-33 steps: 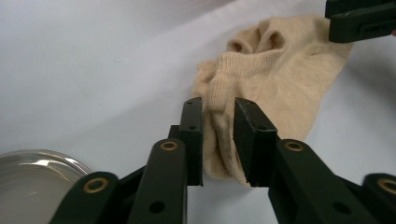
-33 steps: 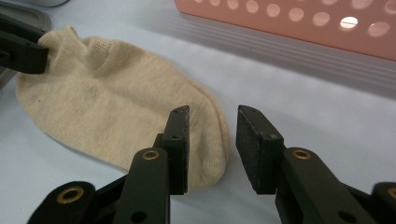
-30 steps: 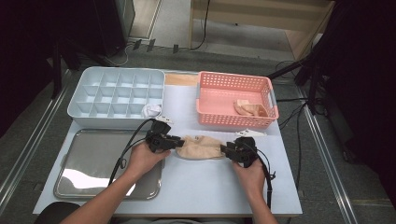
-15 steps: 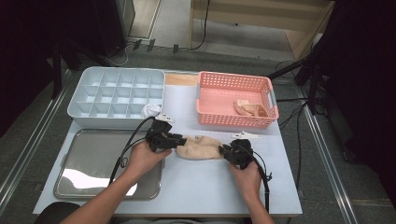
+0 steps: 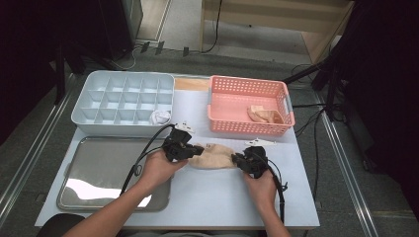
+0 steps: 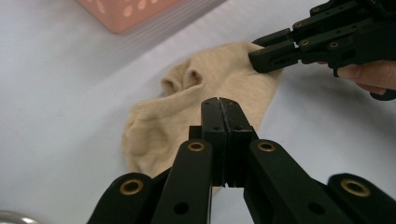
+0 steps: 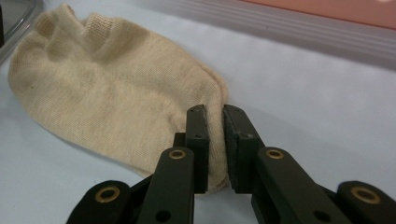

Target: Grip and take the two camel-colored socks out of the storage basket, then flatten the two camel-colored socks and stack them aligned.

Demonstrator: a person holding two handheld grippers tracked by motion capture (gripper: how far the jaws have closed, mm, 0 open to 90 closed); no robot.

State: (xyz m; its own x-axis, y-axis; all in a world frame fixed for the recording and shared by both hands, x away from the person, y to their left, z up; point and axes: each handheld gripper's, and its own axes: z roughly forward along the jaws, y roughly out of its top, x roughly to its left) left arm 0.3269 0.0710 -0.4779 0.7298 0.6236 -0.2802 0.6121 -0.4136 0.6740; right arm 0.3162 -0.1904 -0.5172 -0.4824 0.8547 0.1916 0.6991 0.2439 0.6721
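In the high view, a beige sock lies on the desk in front of the pink basket, between the left gripper and the right gripper. In the left gripper view, the fingers have just closed and meet over the sock's near end; whether fabric is caught between them I cannot tell. In the right gripper view, the fingers have been closing and now clamp a fold at the sock's edge.

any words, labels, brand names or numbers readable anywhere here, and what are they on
None: no readable text stands on anything in these pictures.
The beige sock, the pink basket, the compartment tray and the metal tray bear no print.
The left gripper and right gripper show brass rivets and screws, no lettering.
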